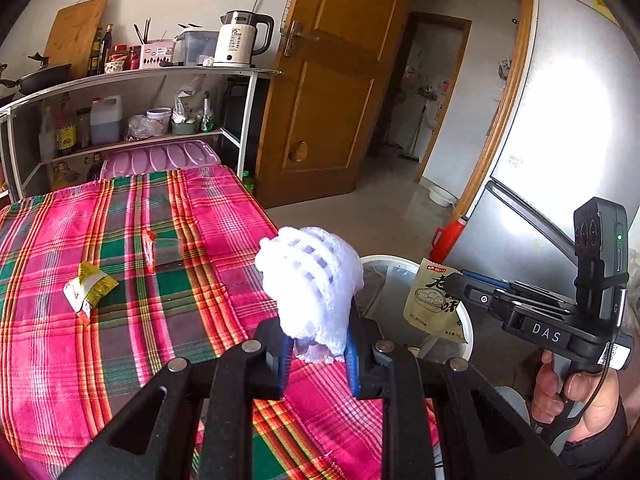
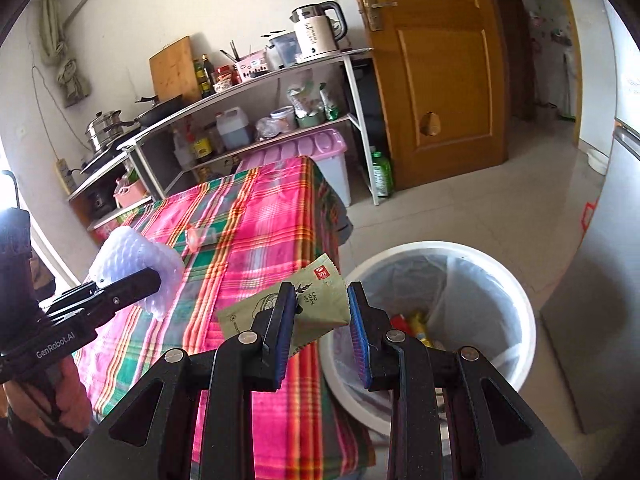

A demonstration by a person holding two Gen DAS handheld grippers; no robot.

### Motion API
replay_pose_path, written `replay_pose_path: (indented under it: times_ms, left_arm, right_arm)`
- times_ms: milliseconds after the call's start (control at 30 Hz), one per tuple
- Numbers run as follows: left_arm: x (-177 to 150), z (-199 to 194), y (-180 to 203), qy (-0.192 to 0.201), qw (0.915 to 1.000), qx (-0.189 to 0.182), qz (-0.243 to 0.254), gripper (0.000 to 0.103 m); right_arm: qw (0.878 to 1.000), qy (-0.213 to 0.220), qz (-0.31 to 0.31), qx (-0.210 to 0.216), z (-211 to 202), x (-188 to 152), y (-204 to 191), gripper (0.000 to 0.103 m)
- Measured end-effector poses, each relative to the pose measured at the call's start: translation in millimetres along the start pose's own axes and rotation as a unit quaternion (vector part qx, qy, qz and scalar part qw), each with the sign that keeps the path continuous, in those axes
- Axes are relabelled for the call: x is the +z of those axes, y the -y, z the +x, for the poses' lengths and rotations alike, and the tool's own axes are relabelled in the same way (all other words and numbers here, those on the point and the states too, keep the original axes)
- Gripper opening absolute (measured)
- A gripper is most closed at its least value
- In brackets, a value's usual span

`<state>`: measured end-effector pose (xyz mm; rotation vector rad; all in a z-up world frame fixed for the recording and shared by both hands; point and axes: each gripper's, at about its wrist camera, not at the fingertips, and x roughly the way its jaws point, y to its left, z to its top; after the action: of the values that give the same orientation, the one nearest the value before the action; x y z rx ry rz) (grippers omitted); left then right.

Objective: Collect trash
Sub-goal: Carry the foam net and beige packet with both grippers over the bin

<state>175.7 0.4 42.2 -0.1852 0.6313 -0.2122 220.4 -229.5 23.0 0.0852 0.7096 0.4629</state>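
The left gripper [image 1: 316,354] clamps a white foam fruit net [image 1: 310,276] above the plaid-covered table's [image 1: 120,240] edge — the right gripper [image 2: 322,322] pinches a green printed sachet [image 2: 308,306] beside the white lined bin [image 2: 500,276].

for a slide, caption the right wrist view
Right claw grips a green packet beside the lined white bin; left claw carries white foam netting over the plaid table.

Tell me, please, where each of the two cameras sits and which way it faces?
Left wrist: rides the left gripper, facing across the plaid table; the right gripper and its hand show.
Right wrist: rides the right gripper, facing the white bin; the left gripper shows.
Shared: foam net, green packet, table, bin.
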Motion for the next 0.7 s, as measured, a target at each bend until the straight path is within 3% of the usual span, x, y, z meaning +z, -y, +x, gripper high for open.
replay_pose_path:
  times_ms: [700]
  left_arm:
    - [-0.3,64.4,65.8,-0.040,0.9970,-0.054,0.038,0.023]
  right_arm:
    - [0.997,-0.004,0.058,-0.044,-9.9,-14.1,74.7,0.028]
